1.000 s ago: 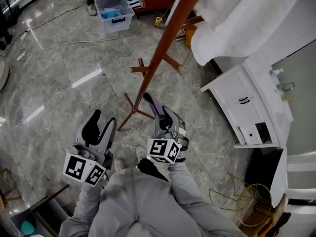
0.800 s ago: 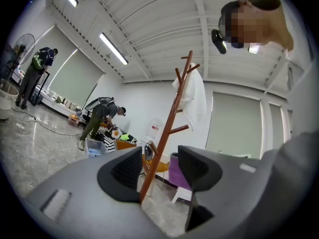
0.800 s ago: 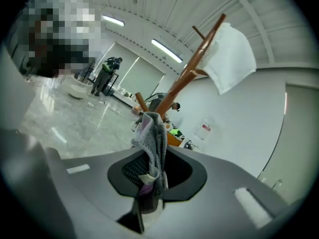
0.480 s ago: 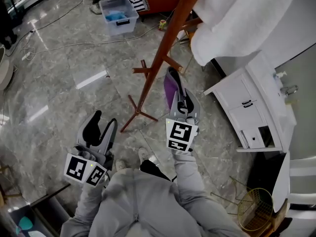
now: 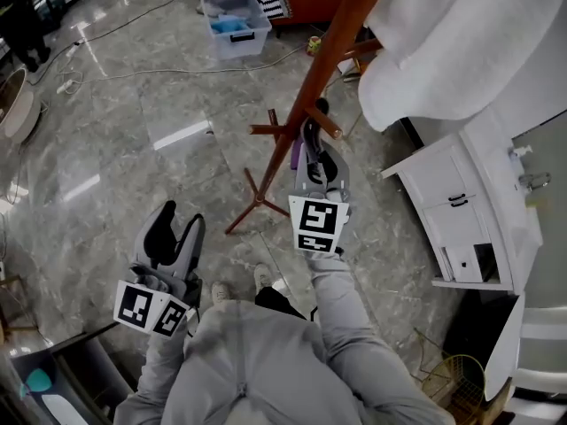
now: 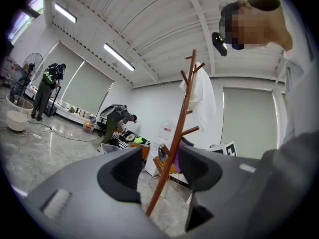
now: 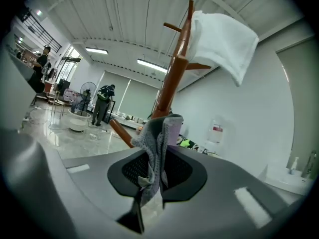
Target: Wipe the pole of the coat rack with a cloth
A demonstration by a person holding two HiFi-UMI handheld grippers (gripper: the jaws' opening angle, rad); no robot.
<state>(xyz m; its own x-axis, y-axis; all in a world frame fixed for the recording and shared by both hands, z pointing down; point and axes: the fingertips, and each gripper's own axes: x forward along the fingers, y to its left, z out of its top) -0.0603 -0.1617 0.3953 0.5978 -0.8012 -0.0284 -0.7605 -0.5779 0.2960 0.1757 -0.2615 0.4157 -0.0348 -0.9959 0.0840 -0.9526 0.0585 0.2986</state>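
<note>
Counts:
- 1 rack (image 5: 324, 56), 1 white towel (image 5: 443, 42) hung on it
- 1 cloth (image 7: 157, 143)
- 2 grippers: left gripper (image 5: 177, 228), right gripper (image 5: 314, 144)
- floor: 1 bin (image 5: 235, 27), 1 wire basket (image 5: 452, 388), 1 white cabinet (image 5: 461, 220)
- background in the left gripper view: 2 people, standing person (image 6: 50, 86) and bent-over person (image 6: 119, 121)
- 1 fan (image 6: 32, 66)
</note>
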